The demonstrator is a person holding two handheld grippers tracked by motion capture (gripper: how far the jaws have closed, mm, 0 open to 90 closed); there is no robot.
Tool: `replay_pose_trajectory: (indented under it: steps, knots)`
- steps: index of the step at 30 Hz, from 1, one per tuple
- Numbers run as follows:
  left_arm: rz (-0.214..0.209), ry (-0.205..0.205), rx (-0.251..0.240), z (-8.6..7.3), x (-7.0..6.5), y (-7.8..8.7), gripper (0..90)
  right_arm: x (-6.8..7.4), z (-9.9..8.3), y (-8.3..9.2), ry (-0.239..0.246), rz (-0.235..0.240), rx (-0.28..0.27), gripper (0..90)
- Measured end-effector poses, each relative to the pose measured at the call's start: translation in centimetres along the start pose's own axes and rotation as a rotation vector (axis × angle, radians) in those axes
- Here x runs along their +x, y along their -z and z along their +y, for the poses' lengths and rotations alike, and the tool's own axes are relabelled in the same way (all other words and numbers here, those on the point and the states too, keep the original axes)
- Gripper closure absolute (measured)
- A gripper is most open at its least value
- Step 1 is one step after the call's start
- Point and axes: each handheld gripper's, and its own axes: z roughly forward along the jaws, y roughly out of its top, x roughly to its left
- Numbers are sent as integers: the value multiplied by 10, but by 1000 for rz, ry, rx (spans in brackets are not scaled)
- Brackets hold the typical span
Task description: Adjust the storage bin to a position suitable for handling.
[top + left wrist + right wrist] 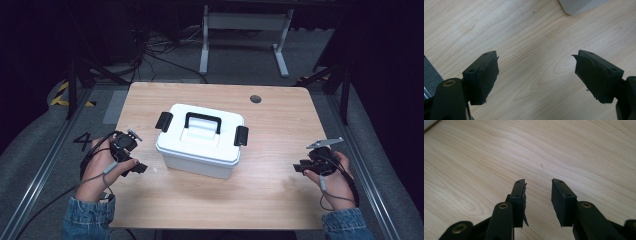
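One desk (280, 175) carries a white box (200, 142) at its middle, long axis running left to right, black latches at both ends. It sits between the grippers. Left gripper (135, 166), jaws wide apart, lies just beside its left end; right gripper (301, 167), jaws narrowly apart, is farther off.
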Motion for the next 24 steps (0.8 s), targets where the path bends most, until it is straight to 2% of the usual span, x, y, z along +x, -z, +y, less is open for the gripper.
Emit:
replay_pose_trajectory:
  steps: [5,6,8,11,13,15,18,19,24]
  knots:
    - [-19,6,-6,1,1,2,205,1,1,2,17,13,-29,613]
    - [-23,-7,-8,1,1,3,235,2,0,2,37,24,-34,611]
    - [-35,-17,-5,2,0,4,252,3,-1,2,42,23,-40,610]
    - [-50,-16,-8,2,0,5,283,4,-1,4,38,38,-40,596]
    - [-43,-26,-13,2,1,6,292,4,-1,5,30,51,-51,584]
    - [-59,-16,-17,2,2,5,293,5,0,6,31,50,-57,576]
    - [-53,-16,-23,3,4,6,283,4,3,7,43,44,-50,565]
    - [-39,-25,-25,4,5,7,274,4,4,8,43,43,-50,562]
    - [-46,-21,-33,3,5,8,268,4,6,10,38,40,-42,553]
